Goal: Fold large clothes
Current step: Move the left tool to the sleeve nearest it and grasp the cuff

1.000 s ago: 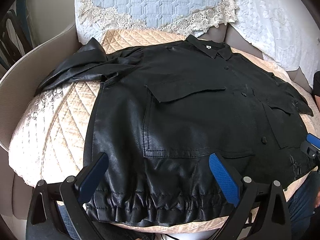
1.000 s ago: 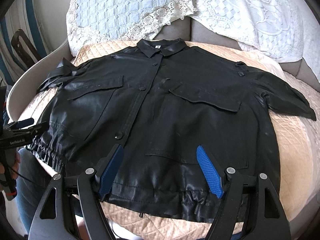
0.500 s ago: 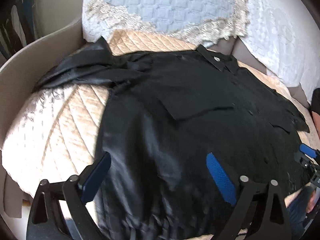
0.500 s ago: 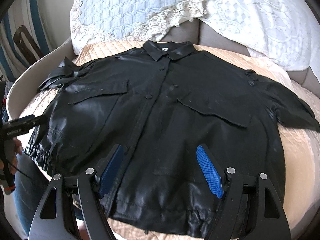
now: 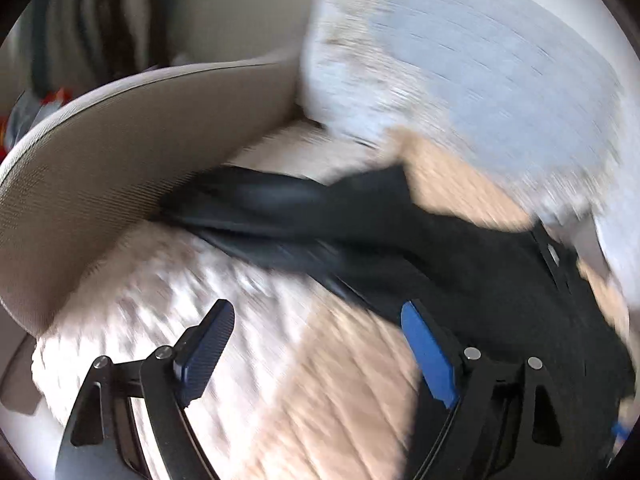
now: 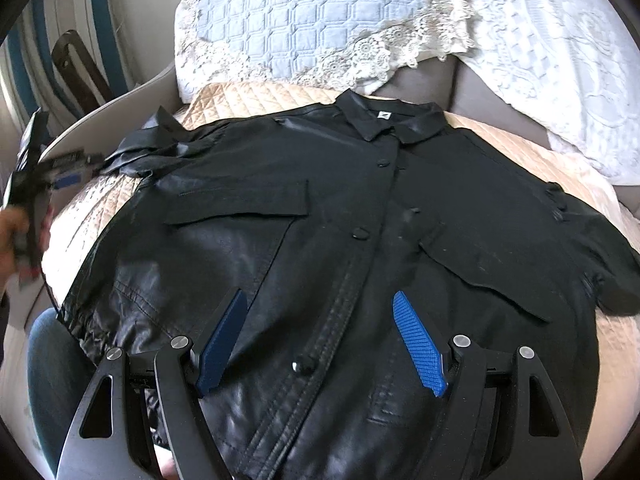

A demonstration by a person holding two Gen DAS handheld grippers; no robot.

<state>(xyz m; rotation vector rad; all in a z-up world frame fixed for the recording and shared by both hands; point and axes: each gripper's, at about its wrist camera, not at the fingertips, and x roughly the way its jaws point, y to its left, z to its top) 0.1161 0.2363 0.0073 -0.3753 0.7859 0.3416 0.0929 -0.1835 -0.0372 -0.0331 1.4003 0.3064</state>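
The black jacket (image 6: 344, 248) is spread flat, front up, on the quilted sofa seat (image 6: 248, 100), collar toward the back cushions. The right tool (image 6: 320, 344) is held released above the hem. The left tool (image 5: 316, 352), its jaws just narrowing with nothing between them, is aimed at the crumpled sleeve (image 5: 280, 220) by the seat's left edge. A single slick layer may be pinched and slip. The left view is badly blurred; the sleeve end cannot be made out.

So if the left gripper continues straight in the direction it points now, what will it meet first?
Probably the crumpled sleeve of the black leather-look jacket, lying straight ahead of the open left gripper. Only the beige quilted cover shows between the fingers. The picture is blurred, so depth is uncertain.
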